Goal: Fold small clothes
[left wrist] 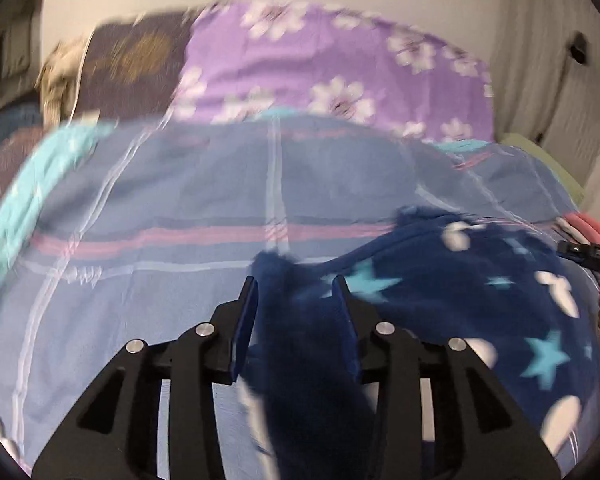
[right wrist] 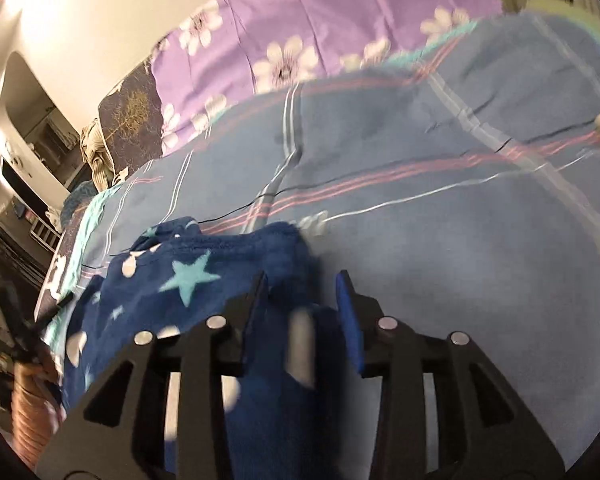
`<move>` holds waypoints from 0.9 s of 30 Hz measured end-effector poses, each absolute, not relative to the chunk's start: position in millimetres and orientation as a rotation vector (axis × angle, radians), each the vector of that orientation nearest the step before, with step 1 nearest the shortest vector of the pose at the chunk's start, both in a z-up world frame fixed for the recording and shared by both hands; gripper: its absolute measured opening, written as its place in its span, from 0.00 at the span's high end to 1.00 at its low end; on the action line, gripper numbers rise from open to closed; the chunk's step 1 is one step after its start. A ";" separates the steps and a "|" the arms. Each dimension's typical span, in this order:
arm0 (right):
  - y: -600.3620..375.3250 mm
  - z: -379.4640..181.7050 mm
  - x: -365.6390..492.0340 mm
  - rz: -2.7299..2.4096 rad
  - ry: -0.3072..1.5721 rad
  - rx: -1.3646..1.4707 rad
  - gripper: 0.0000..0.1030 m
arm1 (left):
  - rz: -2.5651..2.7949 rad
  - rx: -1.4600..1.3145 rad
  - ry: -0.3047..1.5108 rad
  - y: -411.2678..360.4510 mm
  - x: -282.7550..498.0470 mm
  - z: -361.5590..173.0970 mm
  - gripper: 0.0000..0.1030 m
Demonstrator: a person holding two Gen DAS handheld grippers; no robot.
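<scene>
Fleece starred garment (left wrist: 440, 304) blurred (edges indistinct) between parted fingers (left wrist: 342, 300) of both grippers, unpinched.

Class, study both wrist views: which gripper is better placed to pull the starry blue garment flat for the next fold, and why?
Probably neither clearly: the left gripper and right gripper each have an edge of the starry blue garment lying between parted jaws. Slight preference for the left, since most of the cloth spreads beside it over the checked bedsheet.
</scene>
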State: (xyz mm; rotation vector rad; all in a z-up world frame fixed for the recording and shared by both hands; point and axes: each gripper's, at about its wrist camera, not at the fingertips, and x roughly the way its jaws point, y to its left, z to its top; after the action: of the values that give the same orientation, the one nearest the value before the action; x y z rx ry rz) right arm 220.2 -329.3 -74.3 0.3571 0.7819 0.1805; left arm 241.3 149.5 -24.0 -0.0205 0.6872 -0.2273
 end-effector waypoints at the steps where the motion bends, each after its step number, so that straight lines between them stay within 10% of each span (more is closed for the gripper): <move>1: -334.0 -74.5 215.4 0.180 0.785 0.344 0.76 | -0.254 -0.011 0.682 139.0 235.5 -14.9 0.59; 22: -369.2 -132.5 197.0 0.427 0.813 0.487 0.86 | -0.570 0.445 0.889 -238.4 96.5 -52.8 0.30; 27: -370.2 -133.0 194.1 0.439 0.810 0.489 0.83 | -0.499 0.527 0.909 -266.2 99.2 -73.9 0.41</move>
State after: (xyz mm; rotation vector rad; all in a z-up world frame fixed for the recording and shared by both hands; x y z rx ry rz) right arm 194.1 -370.2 -133.0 0.4894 0.8104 0.4390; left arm 99.2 -266.2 -73.9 0.5266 0.9088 -0.4994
